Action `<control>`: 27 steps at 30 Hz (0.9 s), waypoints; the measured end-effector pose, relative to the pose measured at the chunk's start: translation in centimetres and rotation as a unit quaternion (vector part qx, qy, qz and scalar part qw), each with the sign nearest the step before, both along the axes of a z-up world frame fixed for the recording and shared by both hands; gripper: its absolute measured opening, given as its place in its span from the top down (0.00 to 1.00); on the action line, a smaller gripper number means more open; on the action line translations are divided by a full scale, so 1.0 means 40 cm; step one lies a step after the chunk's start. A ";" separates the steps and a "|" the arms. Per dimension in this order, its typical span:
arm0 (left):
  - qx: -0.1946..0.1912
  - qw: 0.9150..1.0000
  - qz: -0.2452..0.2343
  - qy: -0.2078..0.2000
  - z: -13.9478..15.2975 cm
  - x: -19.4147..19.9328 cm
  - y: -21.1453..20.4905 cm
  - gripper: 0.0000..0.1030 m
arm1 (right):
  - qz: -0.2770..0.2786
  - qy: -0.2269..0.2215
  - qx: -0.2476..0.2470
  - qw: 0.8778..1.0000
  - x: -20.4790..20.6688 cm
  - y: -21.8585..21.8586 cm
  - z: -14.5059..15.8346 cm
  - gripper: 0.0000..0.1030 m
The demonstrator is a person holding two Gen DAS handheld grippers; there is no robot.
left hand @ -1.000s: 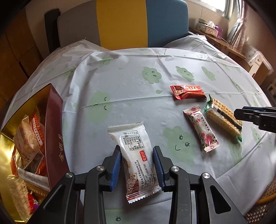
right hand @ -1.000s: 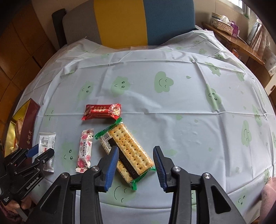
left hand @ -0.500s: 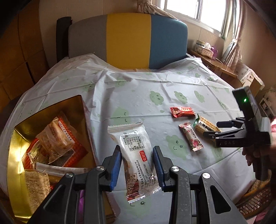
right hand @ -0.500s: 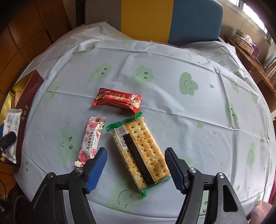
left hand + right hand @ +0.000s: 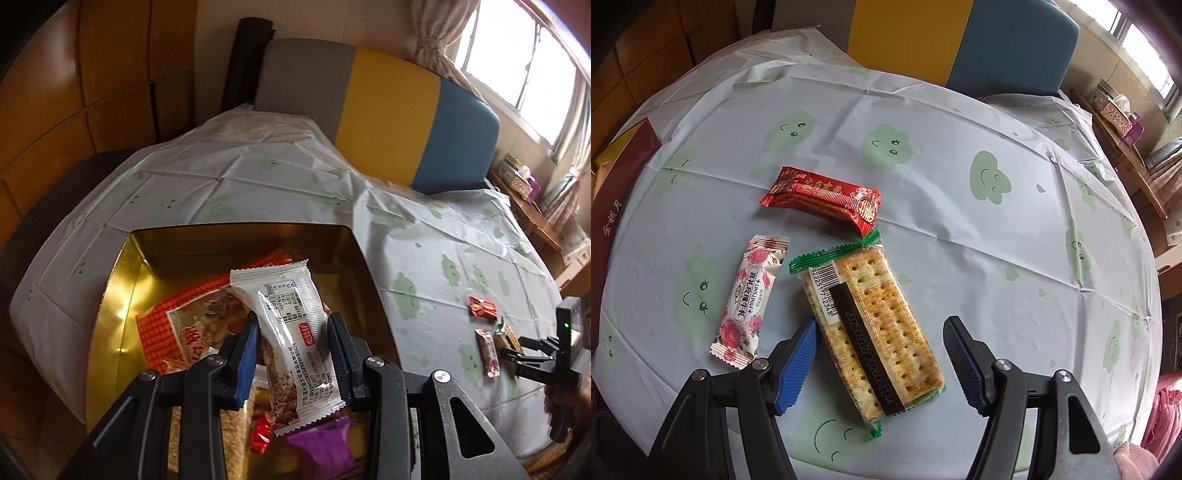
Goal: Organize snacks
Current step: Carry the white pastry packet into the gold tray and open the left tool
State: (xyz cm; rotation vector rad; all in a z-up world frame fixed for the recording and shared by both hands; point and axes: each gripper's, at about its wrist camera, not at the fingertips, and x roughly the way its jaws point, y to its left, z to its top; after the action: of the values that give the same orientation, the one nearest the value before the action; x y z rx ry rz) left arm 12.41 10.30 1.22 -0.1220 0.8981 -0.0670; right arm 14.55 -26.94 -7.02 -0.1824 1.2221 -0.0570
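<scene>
My left gripper (image 5: pixel 291 321) is shut on a white snack packet (image 5: pixel 295 332) and holds it above the open gold box (image 5: pixel 236 243), which contains several snack packs. My right gripper (image 5: pixel 881 325) points down at the table with its jaws closing around a green-edged cracker pack (image 5: pixel 882 295). The pack lies between the pads, which do not press on it. A rose-patterned packet (image 5: pixel 750 299) lies to its left and a red packet (image 5: pixel 823 195) lies beyond it. In the left wrist view the right gripper (image 5: pixel 532 345) sits far right over those snacks.
A white cloth with green cloud faces (image 5: pixel 960 147) covers the round table. The box's dark red side (image 5: pixel 613 199) stands at the table's left edge. A grey, yellow and blue seat back (image 5: pixel 388 110) rises behind, and a wooden shelf with tissue boxes (image 5: pixel 1119 114) stands at the right.
The left gripper carried the white packet up off the table and leftward over the gold box. The right gripper's jaws widened and dropped closer around the cracker pack.
</scene>
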 end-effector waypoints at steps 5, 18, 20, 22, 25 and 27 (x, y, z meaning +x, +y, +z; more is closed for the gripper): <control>0.019 1.000 0.020 0.013 -0.030 0.049 0.027 0.60 | 0.005 0.000 -0.008 1.000 0.003 0.004 -0.005 0.45; 0.049 0.998 0.041 0.003 -0.059 -0.033 -0.014 0.42 | -0.012 0.009 0.011 1.000 0.007 -0.010 -0.015 0.46; 0.049 0.998 0.039 -0.001 -0.056 -0.055 -0.026 0.42 | -0.010 0.008 0.008 1.000 0.006 -0.007 -0.015 0.46; 0.046 0.998 0.035 -0.002 -0.053 -0.071 -0.037 0.42 | -0.008 0.007 0.005 1.000 0.006 -0.006 -0.016 0.46; 0.055 0.998 0.028 -0.011 -0.045 -0.094 -0.055 0.42 | -0.005 0.005 0.001 1.000 0.004 -0.004 -0.017 0.46; 0.059 0.998 0.025 -0.016 -0.040 -0.108 -0.064 0.42 | -0.003 0.004 -0.002 1.000 0.001 0.000 -0.017 0.46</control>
State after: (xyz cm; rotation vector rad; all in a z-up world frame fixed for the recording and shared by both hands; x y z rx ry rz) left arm 8.10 7.75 -0.39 -0.0337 0.8649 0.0302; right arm 14.59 -26.94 -7.70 -0.1821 1.2313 -0.0629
